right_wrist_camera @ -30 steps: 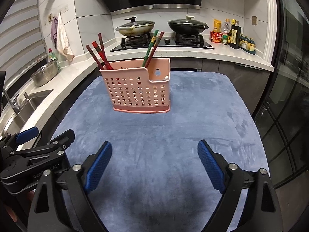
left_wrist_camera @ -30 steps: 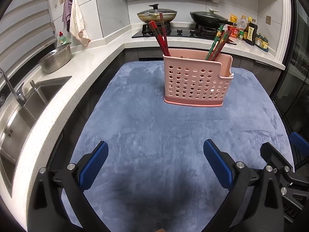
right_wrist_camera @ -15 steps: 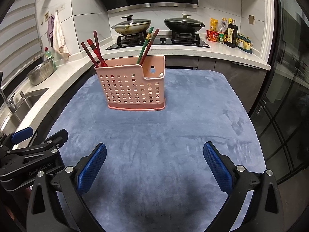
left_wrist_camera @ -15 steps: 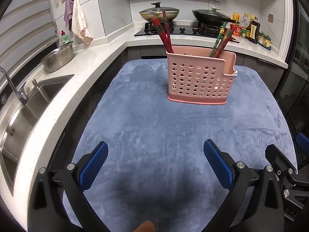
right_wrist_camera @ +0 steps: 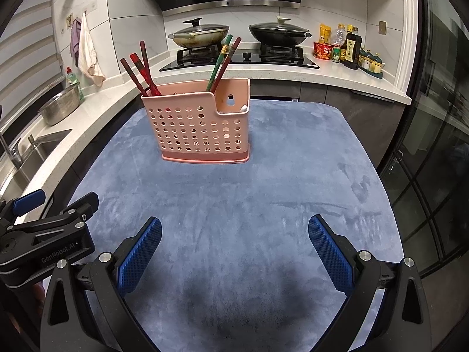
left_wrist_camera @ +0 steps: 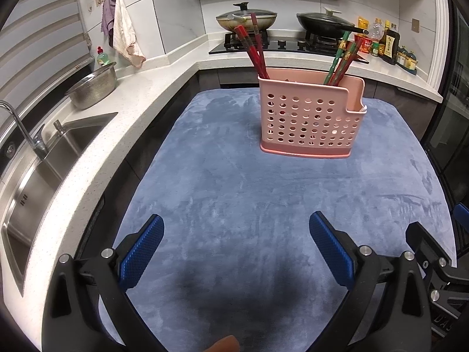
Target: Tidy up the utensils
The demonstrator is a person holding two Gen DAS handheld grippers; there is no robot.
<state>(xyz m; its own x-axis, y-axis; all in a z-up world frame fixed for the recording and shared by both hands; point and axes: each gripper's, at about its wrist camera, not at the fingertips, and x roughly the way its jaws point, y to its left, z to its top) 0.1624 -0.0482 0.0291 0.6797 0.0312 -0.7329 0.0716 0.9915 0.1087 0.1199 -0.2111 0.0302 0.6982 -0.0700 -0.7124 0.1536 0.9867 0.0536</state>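
A pink perforated utensil holder (left_wrist_camera: 311, 117) (right_wrist_camera: 202, 123) stands upright on the blue mat (left_wrist_camera: 249, 199) (right_wrist_camera: 263, 182). Red chopsticks (left_wrist_camera: 253, 50) (right_wrist_camera: 140, 70) lean out of its left compartment. Green and red chopsticks (left_wrist_camera: 340, 58) (right_wrist_camera: 222, 61) lean out of its right part. My left gripper (left_wrist_camera: 236, 252) is open and empty, low over the mat's near side. My right gripper (right_wrist_camera: 234, 252) is open and empty, beside it on the right. Both are well short of the holder.
A white counter with a sink (left_wrist_camera: 44, 173) and a steel bowl (left_wrist_camera: 92, 89) runs along the left. A stove with two pans (right_wrist_camera: 202, 36) and bottles (right_wrist_camera: 348, 47) is behind. A glass door (right_wrist_camera: 439, 146) is on the right.
Both grippers have drawn back and tilted slightly; the holder looks a bit farther and higher in both views. Both stay open and empty.
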